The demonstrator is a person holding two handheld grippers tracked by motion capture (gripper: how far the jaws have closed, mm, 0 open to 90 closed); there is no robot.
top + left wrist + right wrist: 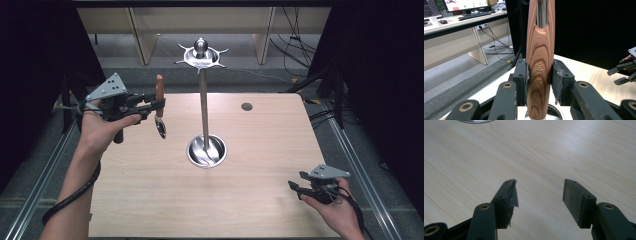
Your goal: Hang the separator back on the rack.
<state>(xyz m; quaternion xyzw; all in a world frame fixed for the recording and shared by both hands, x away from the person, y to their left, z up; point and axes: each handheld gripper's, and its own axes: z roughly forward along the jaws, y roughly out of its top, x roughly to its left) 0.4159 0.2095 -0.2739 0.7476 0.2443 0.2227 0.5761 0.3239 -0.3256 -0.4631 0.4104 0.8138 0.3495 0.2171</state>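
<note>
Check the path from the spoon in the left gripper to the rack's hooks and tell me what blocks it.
Nothing visible blocks it. The left gripper holds the spoon upright, bowl down, in the air left of the rack. Only open air lies between the spoon and the hooks. The right gripper sits open, low at the table's near right corner.

A pale wooden bench (150,200) carries a metal stand (203,110): a round dish base near the middle, a thin upright pole, and a spiked ring with a ball knob on top. A dark round hole (246,106) sits near the far edge. Beyond, cables (295,45) lie on grey floor; a monitor (465,4) and keyboard (474,15) stand on a far desk.
</note>
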